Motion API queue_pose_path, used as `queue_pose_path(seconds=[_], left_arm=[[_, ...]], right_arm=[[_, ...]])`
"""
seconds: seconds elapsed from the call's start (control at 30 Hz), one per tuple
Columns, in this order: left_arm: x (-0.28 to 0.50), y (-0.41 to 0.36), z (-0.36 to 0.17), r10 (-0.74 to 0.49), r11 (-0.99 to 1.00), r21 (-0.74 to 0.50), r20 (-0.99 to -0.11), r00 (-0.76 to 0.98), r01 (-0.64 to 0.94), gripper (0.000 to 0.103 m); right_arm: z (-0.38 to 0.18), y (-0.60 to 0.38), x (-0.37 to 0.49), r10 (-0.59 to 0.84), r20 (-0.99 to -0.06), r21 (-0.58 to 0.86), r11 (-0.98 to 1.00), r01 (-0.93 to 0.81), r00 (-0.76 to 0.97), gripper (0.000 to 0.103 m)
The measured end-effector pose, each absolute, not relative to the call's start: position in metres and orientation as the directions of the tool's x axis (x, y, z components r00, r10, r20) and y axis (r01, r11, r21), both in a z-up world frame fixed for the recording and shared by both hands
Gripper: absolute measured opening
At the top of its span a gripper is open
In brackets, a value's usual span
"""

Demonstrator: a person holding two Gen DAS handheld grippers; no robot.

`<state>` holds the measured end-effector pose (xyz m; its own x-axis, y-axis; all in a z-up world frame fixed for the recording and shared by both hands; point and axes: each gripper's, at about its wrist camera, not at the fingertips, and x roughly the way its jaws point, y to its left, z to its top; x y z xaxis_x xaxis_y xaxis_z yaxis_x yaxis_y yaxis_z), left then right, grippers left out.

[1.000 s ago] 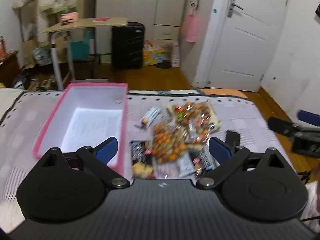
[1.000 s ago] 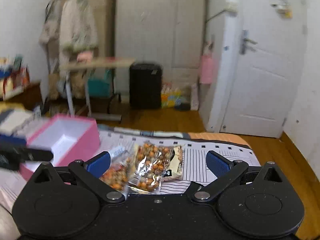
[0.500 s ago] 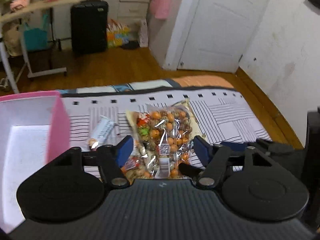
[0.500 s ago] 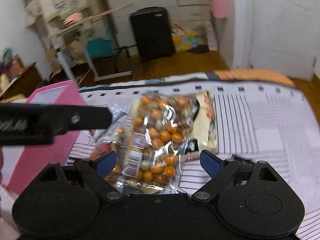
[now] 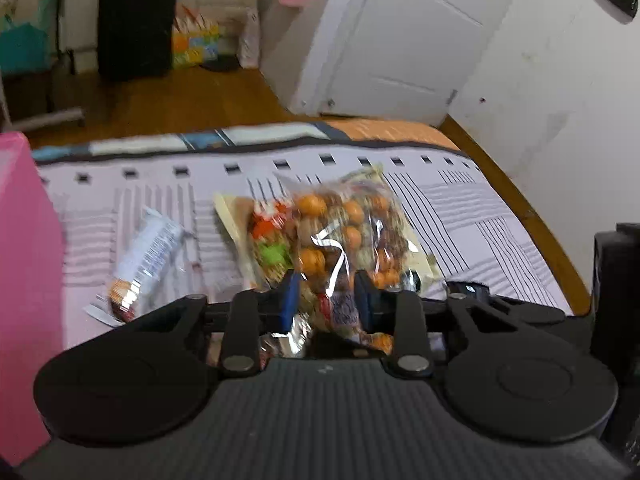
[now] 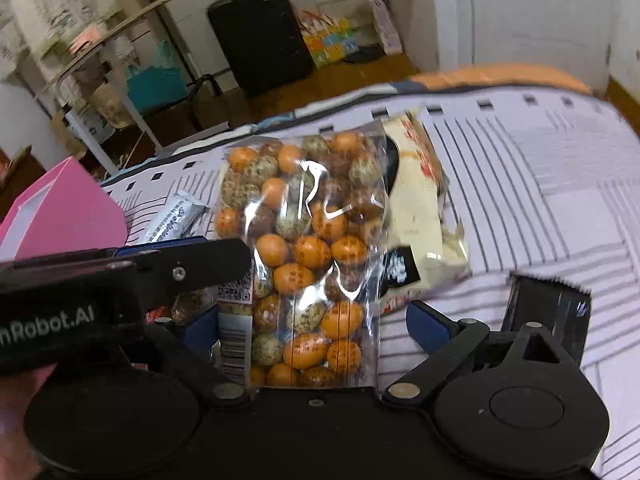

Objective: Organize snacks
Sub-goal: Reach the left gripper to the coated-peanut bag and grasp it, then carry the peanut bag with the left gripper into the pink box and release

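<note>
Entry: my left gripper (image 5: 326,300) has narrowed sharply compared with half a second ago, when its blue pads stood wide; now the pads pinch the near end of a clear plastic bag of orange and speckled coated nuts (image 5: 340,240), so I read the left jaws as clenched on that bag. In the right wrist view the left tool's black arm crosses in from the left and meets the same bag (image 6: 308,248) at its left edge. My right gripper (image 6: 312,326) has come lower and closer over the pile than a second ago; its jaws stand wide, released, straddling the bag's near end with nothing held. The bag lies on the striped white bedcover (image 5: 480,216), partly over a cream-coloured flat snack packet (image 6: 416,208) to its right. A small silver wrapped bar (image 5: 148,252) lies just left of it, between the bag and the pink-walled storage box (image 5: 28,280) at the far left. A black foil packet (image 6: 548,304) sits near right. Judgement: the grasp is just made but the bag is not visibly lifted; next step is likely a carry left into the box. Risk: slick film slipping, or the packet beneath dragging along.
</note>
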<state>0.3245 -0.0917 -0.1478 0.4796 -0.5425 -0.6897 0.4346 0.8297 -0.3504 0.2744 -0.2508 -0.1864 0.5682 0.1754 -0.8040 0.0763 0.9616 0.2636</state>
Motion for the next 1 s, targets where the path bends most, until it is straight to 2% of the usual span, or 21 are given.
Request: queue_pose_path(seconds=[0.07, 0.17, 0.23, 0.3, 0.37, 0.47, 0.53, 0.67, 1.0], left_arm=[[0.323, -0.094, -0.152, -0.547, 0.826, -0.339, -0.674, 0.496, 0.45, 0.025], [0.321, -0.095, -0.153, -0.552, 0.82, -0.325, -0.667, 0.5, 0.472, 0.025], [0.324, -0.092, -0.154, -0.557, 0.82, -0.347, -0.667, 0.495, 0.456, 0.027], [0.333, -0.091, -0.161, -0.561, 0.822, -0.39, -0.68, 0.472, 0.414, 0.036], [0.339, -0.088, -0.166, -0.581, 0.812, -0.439, -0.678, 0.45, 0.385, 0.036], [0.338, -0.09, -0.168, -0.583, 0.81, -0.444, -0.68, 0.444, 0.383, 0.037], [0.335, -0.092, -0.168, -0.59, 0.805, -0.449, -0.679, 0.436, 0.389, 0.043], [0.325, -0.098, -0.165, -0.57, 0.818, -0.428, -0.691, 0.445, 0.383, 0.043], [0.29, -0.1, -0.116, -0.561, 0.817, -0.383, -0.697, 0.446, 0.43, 0.045]], right_arm=[[-0.188, -0.251, 0.275, 0.18, -0.8, 0.268, 0.961, 0.073, 0.573, 0.096], [-0.185, -0.246, 0.275, 0.192, -0.791, 0.273, 0.96, 0.054, 0.582, 0.082], [-0.184, -0.242, 0.274, 0.173, -0.791, 0.247, 0.968, 0.047, 0.587, 0.081], [-0.186, -0.243, 0.274, 0.173, -0.786, 0.247, 0.968, 0.046, 0.593, 0.08], [-0.184, -0.244, 0.273, 0.173, -0.785, 0.244, 0.969, 0.04, 0.595, 0.078], [-0.18, -0.24, 0.27, 0.156, -0.786, 0.213, 0.977, 0.025, 0.598, 0.074], [-0.175, -0.235, 0.267, 0.131, -0.79, 0.168, 0.986, 0.006, 0.599, 0.073], [-0.163, -0.226, 0.258, 0.103, -0.787, 0.095, 0.994, -0.046, 0.609, 0.072], [-0.115, -0.232, 0.221, 0.144, -0.775, 0.103, 0.99, -0.102, 0.616, 0.071]])
